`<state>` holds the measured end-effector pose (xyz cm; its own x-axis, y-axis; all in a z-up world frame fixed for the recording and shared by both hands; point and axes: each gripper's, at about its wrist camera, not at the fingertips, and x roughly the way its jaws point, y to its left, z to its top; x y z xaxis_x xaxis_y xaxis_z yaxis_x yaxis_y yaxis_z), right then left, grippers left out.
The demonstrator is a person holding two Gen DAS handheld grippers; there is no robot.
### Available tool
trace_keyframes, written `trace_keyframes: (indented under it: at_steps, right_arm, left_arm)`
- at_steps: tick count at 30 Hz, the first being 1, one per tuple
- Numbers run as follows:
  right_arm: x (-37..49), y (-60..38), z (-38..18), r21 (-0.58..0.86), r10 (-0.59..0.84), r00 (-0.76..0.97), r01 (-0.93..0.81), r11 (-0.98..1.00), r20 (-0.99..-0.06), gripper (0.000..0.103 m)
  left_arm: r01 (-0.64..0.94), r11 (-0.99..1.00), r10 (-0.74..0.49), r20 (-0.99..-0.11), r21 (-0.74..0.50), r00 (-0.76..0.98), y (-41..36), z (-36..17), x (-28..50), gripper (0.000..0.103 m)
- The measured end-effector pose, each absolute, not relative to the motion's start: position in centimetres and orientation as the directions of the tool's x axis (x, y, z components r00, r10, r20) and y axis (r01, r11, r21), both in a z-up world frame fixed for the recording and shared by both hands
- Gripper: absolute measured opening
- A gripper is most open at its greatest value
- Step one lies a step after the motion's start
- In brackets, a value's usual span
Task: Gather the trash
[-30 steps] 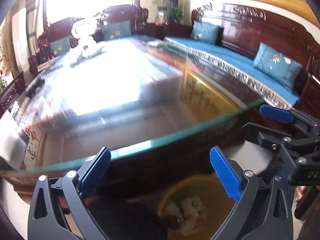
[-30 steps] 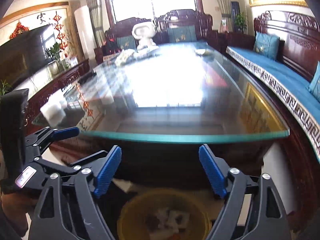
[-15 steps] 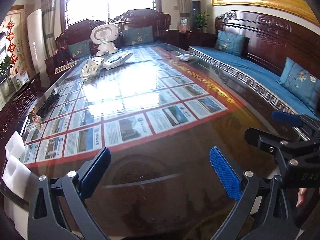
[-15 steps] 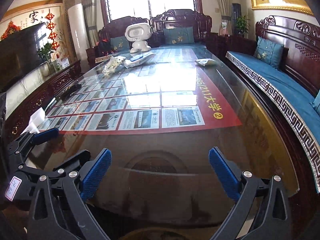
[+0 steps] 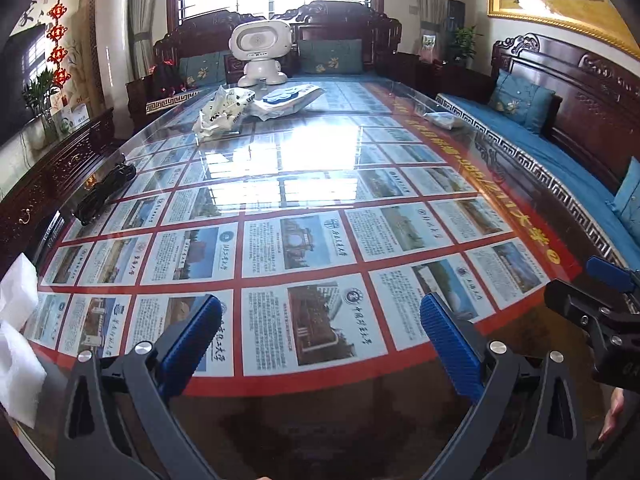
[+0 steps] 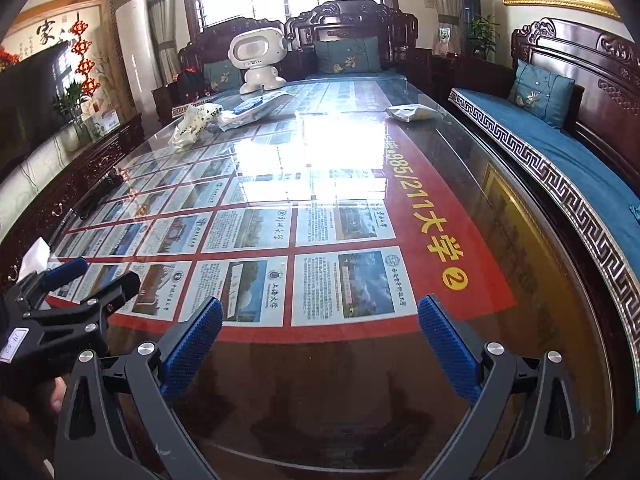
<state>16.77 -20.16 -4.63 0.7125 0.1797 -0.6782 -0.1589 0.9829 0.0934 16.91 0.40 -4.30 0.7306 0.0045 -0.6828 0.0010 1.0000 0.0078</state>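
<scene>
Setting: Carved dark-wood benches with blue cushions ring a long glass-topped table, window glare bright across its middle; a printed poster of photo panels lies under the glass.

Left gripper: released, blue pads wide apart, nothing between them, hovering over the near end of the table.

Right gripper: likewise spread and empty, held beside the left one above the near edge.

Trash: a crumpled white bag and a flat white-and-blue packet lie at the far end, just in front of a white toy robot; a crinkled wrapper rests near the far right edge; white tissue-like pieces sit at the near left corner. A dark bundle on the left side cannot be identified.

Step in hand: apparently surveying and approaching; no piece is picked up yet.

Next move: judged from the layout, the near-left white pieces are the closest target for the left gripper; the far items call for a long reach along the table, a low approach, and a firm pinch on thin, crushable wrapping.
</scene>
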Motion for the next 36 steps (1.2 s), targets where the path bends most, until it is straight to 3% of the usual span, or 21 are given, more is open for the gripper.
trace_keyframes:
  at_steps: [4, 9, 13, 22, 28, 36]
  right_arm:
    - [18.0, -19.8, -5.3, 0.077, 0.164, 0.711, -0.153, 0.985, -0.684, 0.095]
    - [19.1, -19.7, -5.8, 0.091, 0.168, 0.71, -0.146, 0.985, -0.684, 0.095]
    - [19.0, -19.8, -5.9, 0.098, 0.17, 0.718, -0.141, 0.985, -0.675, 0.095]
    - [18.6, -20.2, -5.8, 0.112, 0.173, 0.726, -0.132, 0.985, -0.666, 0.095]
    - [18.2, -20.1, -5.3, 0.102, 0.171, 0.736, -0.138, 0.985, -0.655, 0.095]
    - [17.8, -20.0, -5.1, 0.107, 0.175, 0.738, -0.138, 0.985, -0.652, 0.095]
  left_arm:
    - [0.01, 1.0, -0.005, -0.701, 0.004, 0.713, 0.4, -4.7, 17.8, 0.099]
    - [0.052, 0.995, -0.101, -0.707, -0.091, 0.7, 0.6, -5.0, 18.4, 0.099]
    - [0.055, 0.998, -0.058, -0.705, -0.027, 0.707, -0.3, -4.9, 18.6, 0.099]
    - [0.034, 0.997, -0.07, -0.712, -0.064, 0.699, -0.1, -4.5, 18.7, 0.099]
    - [-0.034, 0.999, 0.017, -0.701, -0.009, 0.713, 0.2, -4.2, 18.2, 0.099]
    - [-0.019, 1.0, 0.002, -0.692, -0.017, 0.722, 0.2, -3.8, 17.5, 0.099]
